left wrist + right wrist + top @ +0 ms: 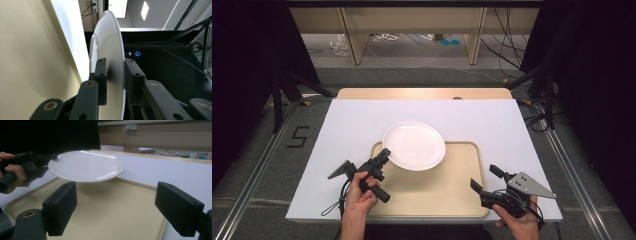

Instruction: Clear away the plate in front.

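White sheeting covers the table (pixel 512 130), with a beige rectangular plastic tray (pixel 452 195) at the near edge. The left gripper (pixel 384 153) is clamped on the eight o'clock rim of the round white ceramic plate (pixel 414 145), held level above the tray's far-left corner, clear of its surface. At four o'clock from the plate, well apart, the right gripper (pixel 484 178) holds nothing, jaws spread; nothing stands between plate and tray.
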